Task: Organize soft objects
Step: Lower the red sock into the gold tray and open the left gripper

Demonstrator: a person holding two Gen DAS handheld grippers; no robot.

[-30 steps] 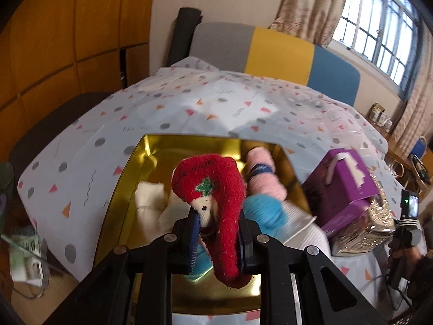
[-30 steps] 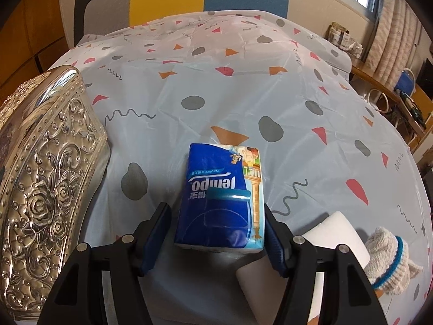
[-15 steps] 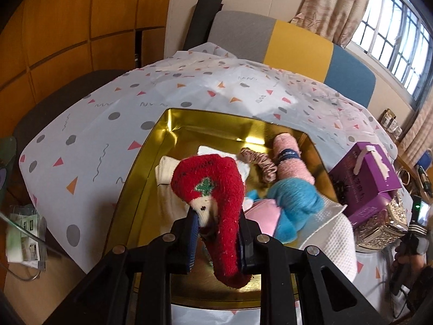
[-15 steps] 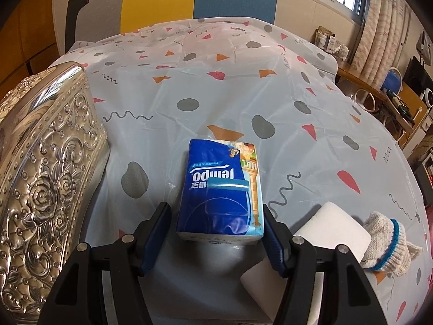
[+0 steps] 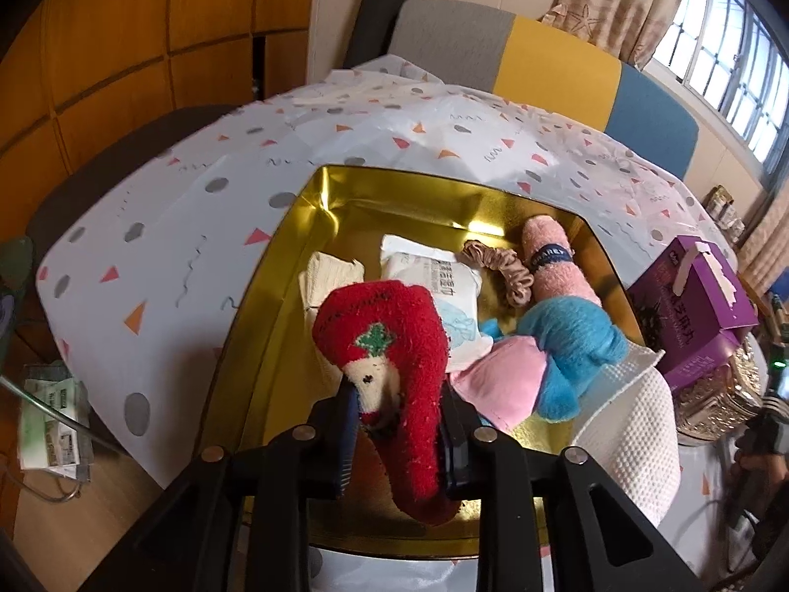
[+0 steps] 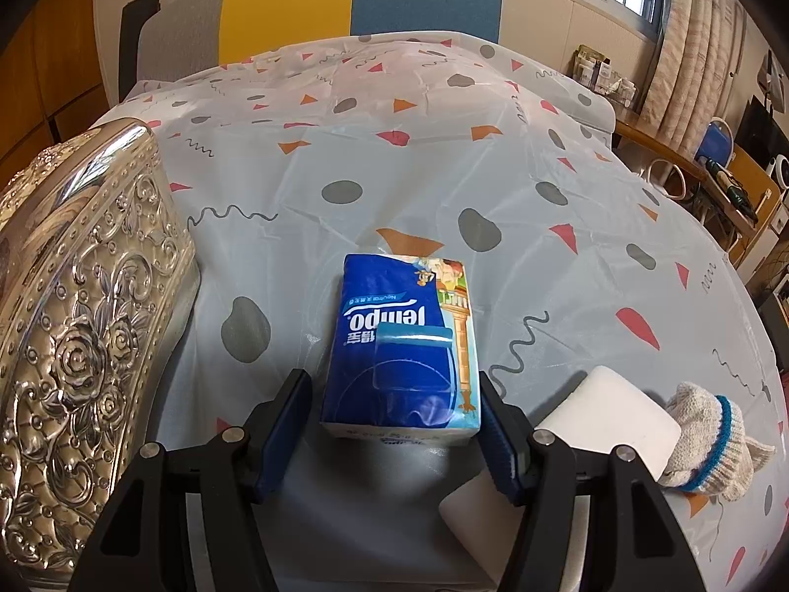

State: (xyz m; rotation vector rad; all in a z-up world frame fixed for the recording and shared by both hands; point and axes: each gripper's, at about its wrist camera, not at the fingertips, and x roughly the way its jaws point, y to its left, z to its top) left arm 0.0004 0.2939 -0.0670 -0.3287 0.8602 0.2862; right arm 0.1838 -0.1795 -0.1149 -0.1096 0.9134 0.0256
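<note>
A: Where's the red fuzzy sock [image 5: 394,345]?
B: Between the left gripper [image 5: 397,424] pads, over the gold tin tray [image 5: 296,227]. The jaws are opening, but both pads touch the sock.
A: What's in the tray?
B: A pink rolled towel [image 5: 555,266], a scrunchie [image 5: 508,271], a blue plush [image 5: 572,340] and a white tissue pack [image 5: 434,276].
A: The right gripper [image 6: 394,419]?
B: Spread around a blue Tempo tissue pack [image 6: 402,340] on the tablecloth [image 6: 394,172]; whether the pads touch is unclear. A silver embossed box [image 6: 74,320] stands left.
</note>
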